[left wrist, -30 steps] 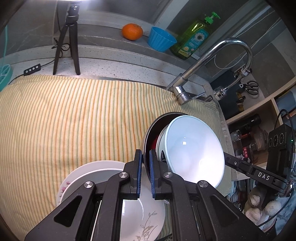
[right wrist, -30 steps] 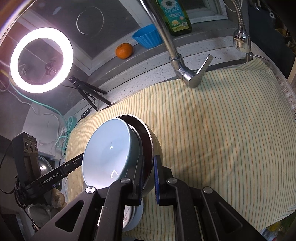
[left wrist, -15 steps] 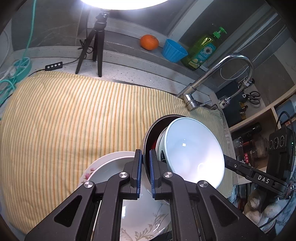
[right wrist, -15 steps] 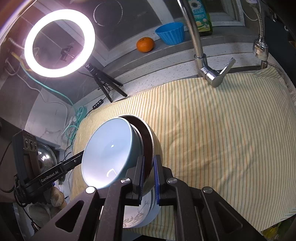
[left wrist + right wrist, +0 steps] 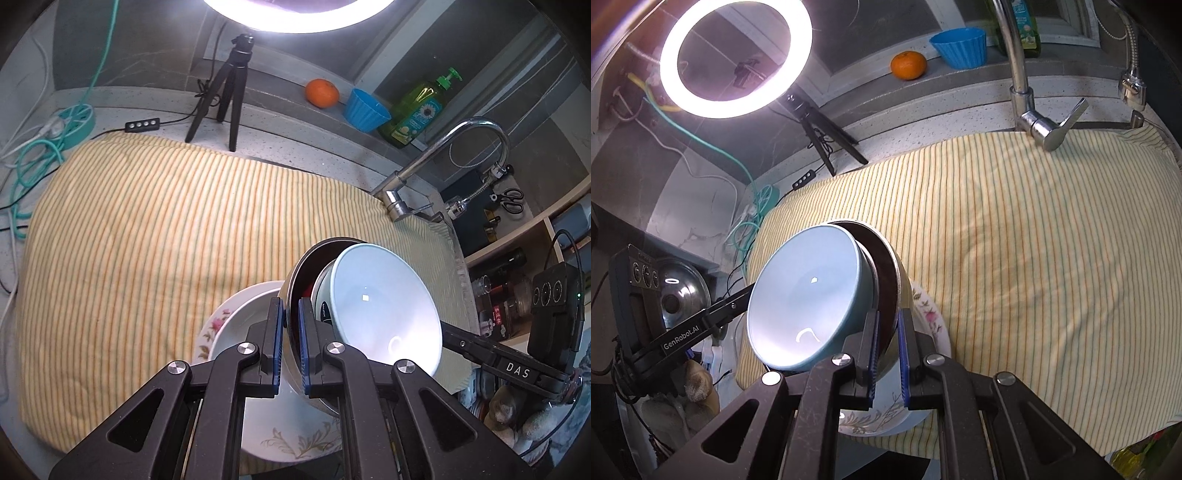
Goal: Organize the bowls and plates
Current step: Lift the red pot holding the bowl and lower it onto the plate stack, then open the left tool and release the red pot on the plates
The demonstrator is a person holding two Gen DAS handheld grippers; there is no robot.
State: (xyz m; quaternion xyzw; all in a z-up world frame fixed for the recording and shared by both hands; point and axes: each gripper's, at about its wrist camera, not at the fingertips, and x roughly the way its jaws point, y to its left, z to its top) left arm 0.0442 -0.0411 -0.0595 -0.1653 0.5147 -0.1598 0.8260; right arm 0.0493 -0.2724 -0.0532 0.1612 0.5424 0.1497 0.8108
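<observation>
The bowl stack, a pale blue bowl (image 5: pixel 384 314) nested in a dark-rimmed metal bowl (image 5: pixel 295 280), hangs tilted above the floral plates (image 5: pixel 229 328) at the near edge of the striped cloth (image 5: pixel 166 229); the left gripper (image 5: pixel 291 343) and the right gripper (image 5: pixel 888 354) each pinch the dark rim from opposite sides; the plates lie directly underneath, so the coming move looks like a straight lowering while levelling the stack.

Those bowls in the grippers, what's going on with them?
A person is tidying dishes with two handheld tools. The left gripper and the right gripper each pinch the rim of a dark metal bowl, held tilted on edge, with a pale blue bowl nested inside it. The pair hangs just above a floral plate lying on the striped cloth.
</observation>
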